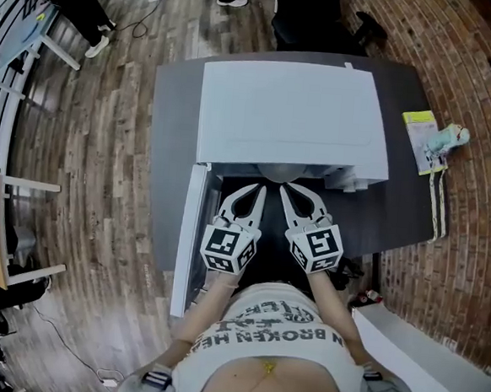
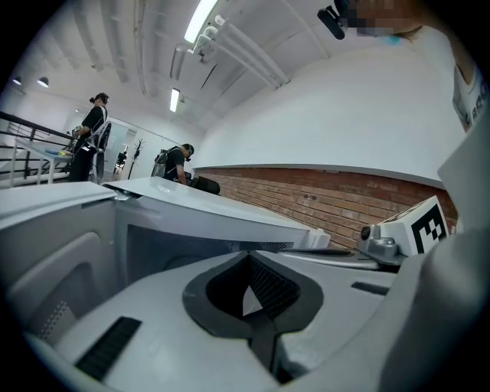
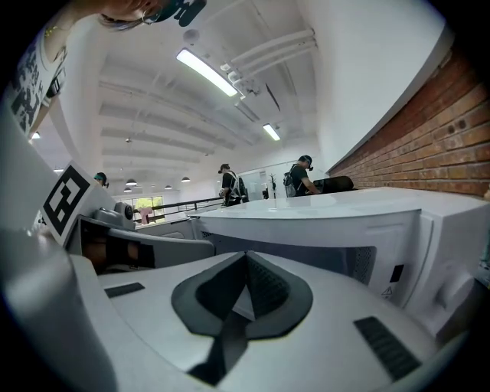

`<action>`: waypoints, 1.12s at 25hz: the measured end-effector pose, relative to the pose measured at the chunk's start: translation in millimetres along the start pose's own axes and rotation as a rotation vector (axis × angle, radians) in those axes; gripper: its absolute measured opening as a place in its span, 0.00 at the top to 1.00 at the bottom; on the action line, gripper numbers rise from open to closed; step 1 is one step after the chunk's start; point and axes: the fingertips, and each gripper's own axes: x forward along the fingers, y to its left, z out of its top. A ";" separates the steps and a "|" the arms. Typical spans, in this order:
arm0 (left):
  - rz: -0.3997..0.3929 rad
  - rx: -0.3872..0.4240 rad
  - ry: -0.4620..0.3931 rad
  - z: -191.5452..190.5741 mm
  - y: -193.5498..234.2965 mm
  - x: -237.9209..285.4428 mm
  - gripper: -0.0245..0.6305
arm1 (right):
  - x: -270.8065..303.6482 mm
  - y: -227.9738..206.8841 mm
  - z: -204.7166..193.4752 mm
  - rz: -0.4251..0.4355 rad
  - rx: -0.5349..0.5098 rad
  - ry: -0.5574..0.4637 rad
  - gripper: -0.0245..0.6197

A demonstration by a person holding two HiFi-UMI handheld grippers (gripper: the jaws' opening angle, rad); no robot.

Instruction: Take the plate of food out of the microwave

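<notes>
As door [image 1: 189, 241] stands open, microwave [image 1: 290, 118] faces person [image 1: 271, 354].

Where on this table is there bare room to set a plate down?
Bare tabletop lies right of the microwave, between it and the brick wall, in front of the yellow-green packet. The front is crowded: open door, left gripper, right gripper.

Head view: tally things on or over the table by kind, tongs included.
Microwave: 1
Tongs: 2 (left tongs, right tongs)
Booklet: 1
Small toy: 1
Total: 5
</notes>
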 end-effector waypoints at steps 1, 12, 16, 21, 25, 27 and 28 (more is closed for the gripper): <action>0.010 0.000 0.000 0.4 -0.2 1.7 0.95 | 0.1 -1.6 0.0 0.011 0.002 0.003 0.95; 0.093 0.039 0.040 -8.0 -3.7 16.7 0.95 | 0.3 -18.7 -6.3 0.076 -0.004 0.027 0.95; 0.106 0.025 0.062 -16.3 -0.5 20.5 0.95 | 3.5 -24.1 -16.5 0.078 0.006 0.052 0.95; 0.121 -0.014 0.095 -31.2 8.0 25.4 0.95 | 7.2 -32.3 -30.9 0.067 0.012 0.090 0.95; 0.126 -0.035 0.121 -39.9 15.0 33.2 0.95 | 12.1 -41.9 -41.5 0.050 -0.003 0.128 0.95; 0.129 -0.047 0.133 -45.5 18.3 36.7 0.95 | 14.7 -46.6 -47.2 0.043 -0.007 0.145 0.95; 0.130 -0.053 0.139 -48.7 19.8 38.4 0.95 | 16.0 -48.9 -50.3 0.039 -0.009 0.152 0.95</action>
